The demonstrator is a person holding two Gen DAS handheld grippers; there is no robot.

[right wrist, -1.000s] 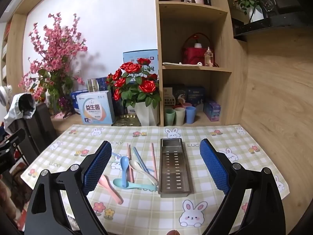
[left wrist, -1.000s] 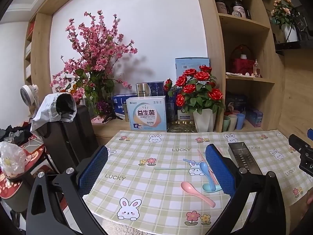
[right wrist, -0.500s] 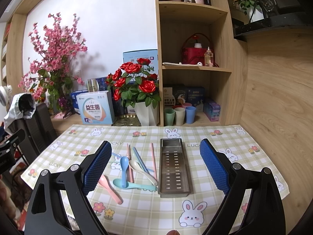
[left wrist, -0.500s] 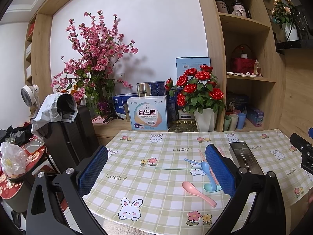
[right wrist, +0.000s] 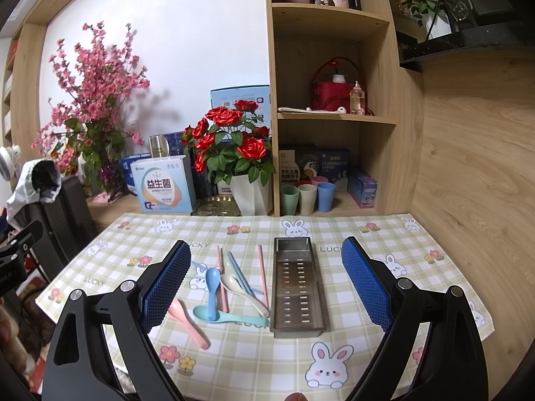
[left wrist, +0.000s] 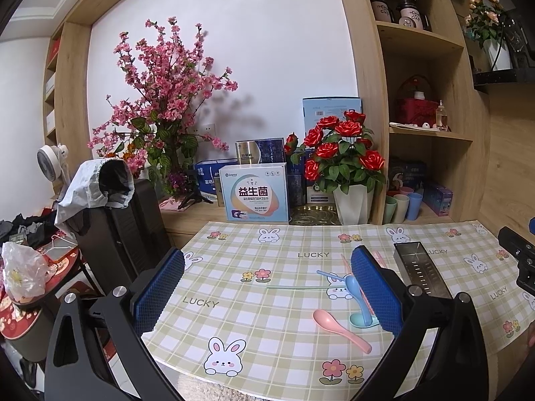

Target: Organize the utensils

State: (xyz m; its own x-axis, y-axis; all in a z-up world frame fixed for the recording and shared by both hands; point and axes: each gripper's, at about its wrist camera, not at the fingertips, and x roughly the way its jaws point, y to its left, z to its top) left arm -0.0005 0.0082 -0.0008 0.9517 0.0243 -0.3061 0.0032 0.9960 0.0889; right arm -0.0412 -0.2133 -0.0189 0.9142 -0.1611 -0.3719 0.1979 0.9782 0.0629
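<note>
A steel utensil tray (right wrist: 297,284) lies empty on the checked tablecloth; it also shows in the left wrist view (left wrist: 419,272). Left of it lie a pink spoon (right wrist: 189,322), a blue spoon (right wrist: 212,287), a white spoon (right wrist: 244,292), a teal spoon (right wrist: 227,315) and several chopsticks (right wrist: 260,274). My right gripper (right wrist: 267,287) is open and empty, held above the tray and spoons. My left gripper (left wrist: 267,294) is open and empty above the cloth, left of the pink spoon (left wrist: 341,329) and blue spoon (left wrist: 356,294).
A white vase of red roses (right wrist: 239,167), boxes (right wrist: 164,187) and three cups (right wrist: 307,197) stand at the back. Shelves rise at back right, a wooden wall (right wrist: 468,183) at right. A black chair (left wrist: 123,227) stands left of the table.
The left wrist view has shifted very slightly; the table sits a little lower in it. The right gripper and the utensils have not moved.
</note>
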